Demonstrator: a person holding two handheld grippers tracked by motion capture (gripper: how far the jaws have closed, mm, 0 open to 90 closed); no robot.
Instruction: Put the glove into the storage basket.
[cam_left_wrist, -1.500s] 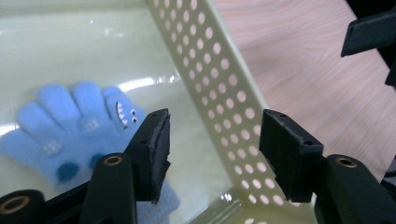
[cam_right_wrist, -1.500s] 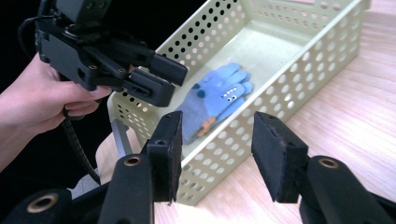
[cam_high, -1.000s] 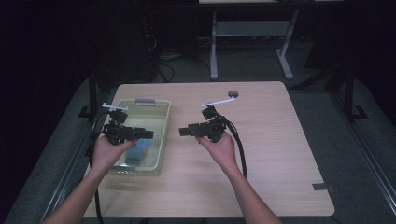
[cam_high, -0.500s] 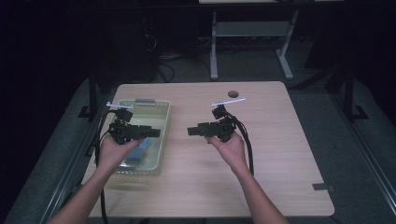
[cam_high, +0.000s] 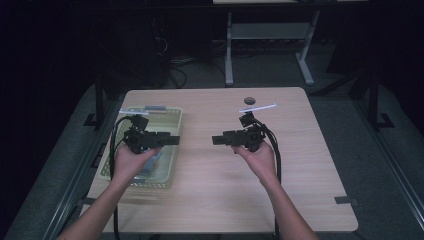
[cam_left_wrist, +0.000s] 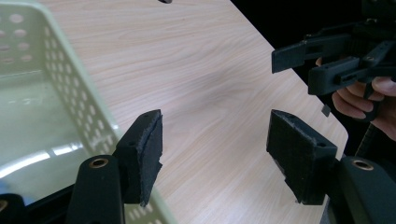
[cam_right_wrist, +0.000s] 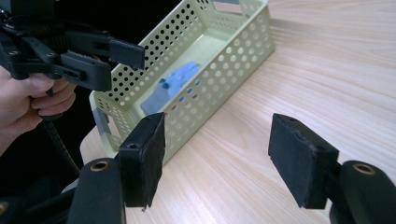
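- Two grippers were up over the wooden table (cam_high: 210, 200), one in each hand, their tips facing each other well apart
- The left gripper (cam_high: 172, 140) hung over the right wall of the basket; its jaws had just been opening, wide apart with nothing between them
- The right gripper (cam_high: 216, 140) hung above bare tabletop; its jaws stood parted, had just been opening further, and held nothing
- One pale green perforated basket (cam_high: 172, 125) sat at the table's left edge, partly covered by the left hand (cam_high: 131, 162)
- One blue item (cam_right_wrist: 173, 86) lay flat inside the basket; what it was I couldn't make out
- One thin white strip (cam_high: 257, 107) lay near the far edge beside a dark round spot (cam_high: 249, 100), both too small to identify
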